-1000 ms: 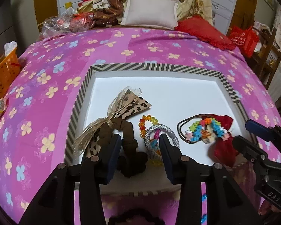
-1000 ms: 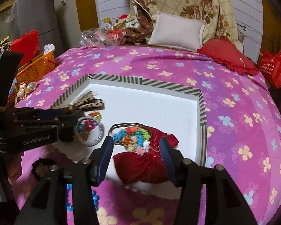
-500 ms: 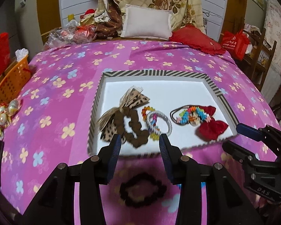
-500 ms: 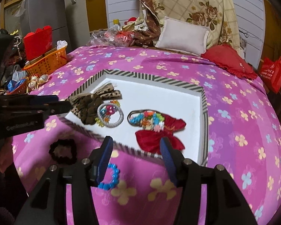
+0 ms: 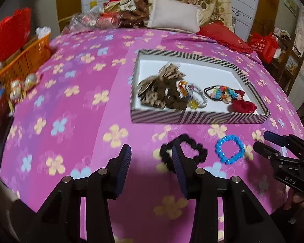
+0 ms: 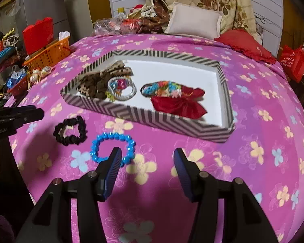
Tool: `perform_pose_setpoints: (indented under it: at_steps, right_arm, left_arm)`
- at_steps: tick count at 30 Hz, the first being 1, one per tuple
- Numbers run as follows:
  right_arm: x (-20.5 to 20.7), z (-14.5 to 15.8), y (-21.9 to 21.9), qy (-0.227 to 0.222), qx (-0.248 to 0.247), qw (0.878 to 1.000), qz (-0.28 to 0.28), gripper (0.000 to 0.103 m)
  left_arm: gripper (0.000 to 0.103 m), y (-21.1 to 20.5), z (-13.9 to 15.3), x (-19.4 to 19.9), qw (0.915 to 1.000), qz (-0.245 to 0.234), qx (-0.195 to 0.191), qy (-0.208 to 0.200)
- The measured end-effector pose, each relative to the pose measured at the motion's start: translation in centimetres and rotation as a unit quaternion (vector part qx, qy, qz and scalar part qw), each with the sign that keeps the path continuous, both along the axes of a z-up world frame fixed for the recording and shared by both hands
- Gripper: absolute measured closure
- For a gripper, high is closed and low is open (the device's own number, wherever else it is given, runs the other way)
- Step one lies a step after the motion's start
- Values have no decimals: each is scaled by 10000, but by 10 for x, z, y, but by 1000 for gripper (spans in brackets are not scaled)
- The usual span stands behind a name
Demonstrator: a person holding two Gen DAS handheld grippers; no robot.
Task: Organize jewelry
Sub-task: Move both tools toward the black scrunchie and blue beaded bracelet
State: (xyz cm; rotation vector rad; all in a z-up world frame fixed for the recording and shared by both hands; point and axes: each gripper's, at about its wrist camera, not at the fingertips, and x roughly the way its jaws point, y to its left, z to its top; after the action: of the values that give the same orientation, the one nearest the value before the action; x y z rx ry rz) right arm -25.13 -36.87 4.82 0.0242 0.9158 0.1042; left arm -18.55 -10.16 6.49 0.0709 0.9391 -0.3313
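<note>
A striped tray point(image 5: 196, 117) point(image 6: 131, 112) with a white floor lies on the pink flowered bedspread. It holds a leopard bow with a brown scrunchie point(image 5: 162, 87) point(image 6: 97, 79), a silver ring with coloured beads point(image 5: 194, 95) point(image 6: 122, 88), a colourful flower hair tie point(image 5: 221, 94) point(image 6: 162, 88) and a red bow point(image 5: 243, 105) point(image 6: 178, 103). In front of the tray lie a black scrunchie point(image 5: 192, 141) point(image 6: 70, 130) and a blue bead bracelet point(image 5: 230, 148) point(image 6: 112, 146). My left gripper point(image 5: 151, 162) is open and empty, just left of the black scrunchie. My right gripper point(image 6: 148, 162) is open and empty, right of the blue bracelet.
An orange basket point(image 5: 24, 60) point(image 6: 48, 55) and red items stand at the bed's left edge. A white pillow point(image 5: 174, 14) point(image 6: 192, 21), a red cushion point(image 6: 247, 44) and piled cloth lie at the head. A red bag point(image 5: 263, 46) stands at the right.
Both grippers have pulled back from the tray toward the bed's front edge. The black scrunchie and the blue bracelet now show in full in front of the tray.
</note>
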Motion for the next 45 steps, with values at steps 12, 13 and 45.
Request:
perform_pose_setpoints:
  at_steps: [12, 13, 45]
  right_arm:
    - [11, -18, 16, 134, -129, 9998, 111, 53]
    - [12, -18, 16, 136, -133, 9998, 116, 54]
    - [18, -25, 20, 174, -215, 9994, 221, 80]
  left_arm:
    - [72, 3, -20, 0, 9995, 49, -115, 292]
    - [72, 2, -21, 0, 9994, 51, -116, 310]
    - [72, -14, -41, 18, 9973, -73, -439, 580]
